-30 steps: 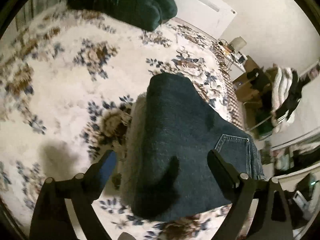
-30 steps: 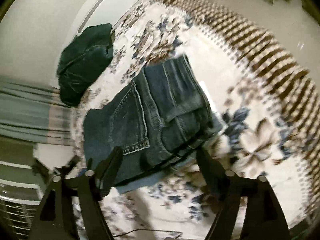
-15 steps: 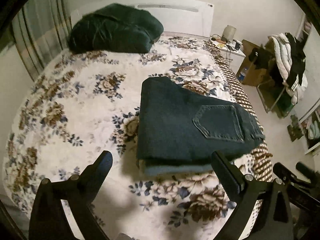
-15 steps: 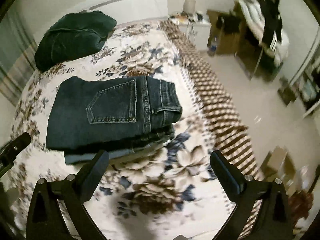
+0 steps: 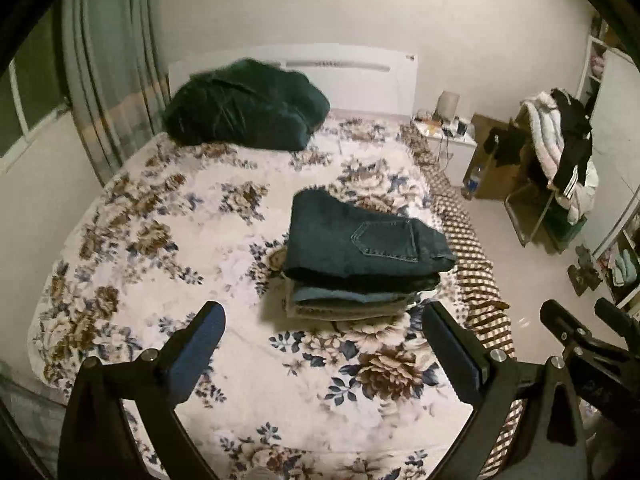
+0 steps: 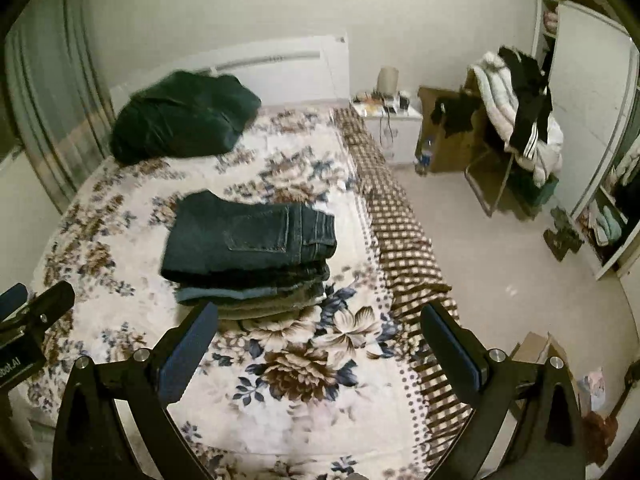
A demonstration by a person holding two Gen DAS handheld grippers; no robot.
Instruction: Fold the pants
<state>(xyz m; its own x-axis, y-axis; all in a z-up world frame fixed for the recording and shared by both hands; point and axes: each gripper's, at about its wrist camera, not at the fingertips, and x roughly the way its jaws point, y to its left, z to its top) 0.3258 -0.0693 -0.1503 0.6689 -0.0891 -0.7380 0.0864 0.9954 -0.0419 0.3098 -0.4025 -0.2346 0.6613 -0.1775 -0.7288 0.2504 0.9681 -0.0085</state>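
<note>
Left cam first: a second ago my left gripper (image 5: pixel 322 350) was right down over the dark jeans (image 5: pixel 362 238), denim filling most of the frame. Now I've backed way off and the whole bed (image 5: pixel 132 264) is in view. The fingers are spread wide apart with nothing between them. The jeans sit folded, back pocket up, on top of a stack (image 5: pixel 352 292) near the bed's right edge. To me that reads as this pair being done and let go. Count from here: one dark pair on top, and under it I make out roughly three more folded layers (dark, lighter blue, greyish), though the edges are too blurry to swear to it. One big dark green bundle (image 5: pixel 244 110) up by the headboard, probably the unfolded pile.

Right cam: same story, it was close in on the waistband a second ago and has pulled back too. My right gripper (image 6: pixel 320 346) is also wide apart and empty, hanging over the floral cover just short of the stack (image 6: pixel 256 296). Folded jeans (image 6: pixel 244 238) on top, one green bundle (image 6: pixel 180 118), one nightstand (image 6: pixel 386 120), one chair heaped with clothes (image 6: pixel 516 120).
</note>
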